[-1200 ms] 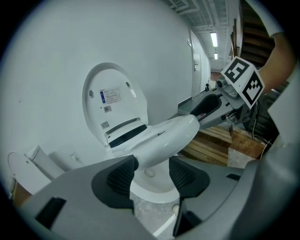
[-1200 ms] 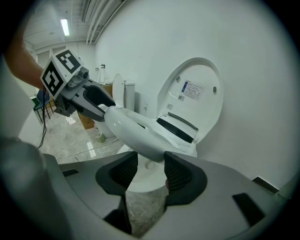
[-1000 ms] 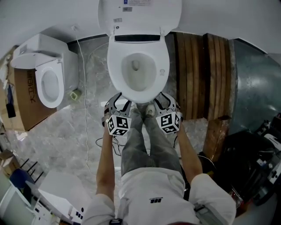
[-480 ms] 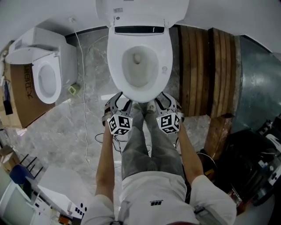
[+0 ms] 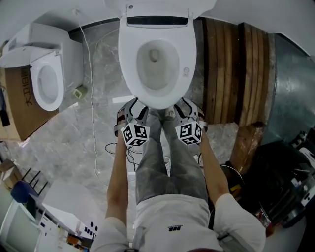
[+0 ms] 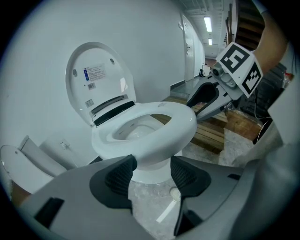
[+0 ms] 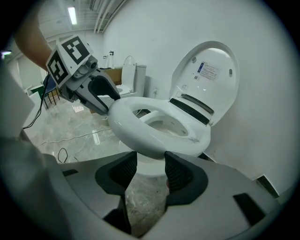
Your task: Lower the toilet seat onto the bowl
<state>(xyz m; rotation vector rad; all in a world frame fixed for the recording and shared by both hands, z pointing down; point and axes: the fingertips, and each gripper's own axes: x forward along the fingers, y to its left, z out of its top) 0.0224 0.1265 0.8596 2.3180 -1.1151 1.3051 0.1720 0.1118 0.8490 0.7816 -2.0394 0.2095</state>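
Observation:
The white toilet seat (image 5: 129, 64) lies flat on the bowl, and the lid (image 5: 157, 7) stands upright behind it. My left gripper (image 5: 133, 107) is at the bowl's front left, just short of the rim. Its jaws are opening, and in the left gripper view (image 6: 152, 171) nothing sits between the pads; the seat (image 6: 178, 119) is beyond them. My right gripper (image 5: 186, 106) is at the front right. In the right gripper view (image 7: 150, 168) its jaws stand apart and empty, below the seat's (image 7: 126, 122) front edge. Neither gripper touches the seat.
The person's legs (image 5: 167, 157) stand between the grippers. A second toilet (image 5: 47, 74) and a cardboard box (image 5: 19, 103) are at the left, with a cable (image 5: 91, 98) across the marble floor. Wooden planks (image 5: 231, 69), a metal sheet (image 5: 290, 83) and dark equipment (image 5: 280, 182) fill the right.
The head view has tilted, so the toilet sits higher in frame. Both grippers have stayed at the bowl's front and shifted slightly up. The seat has lain flat throughout.

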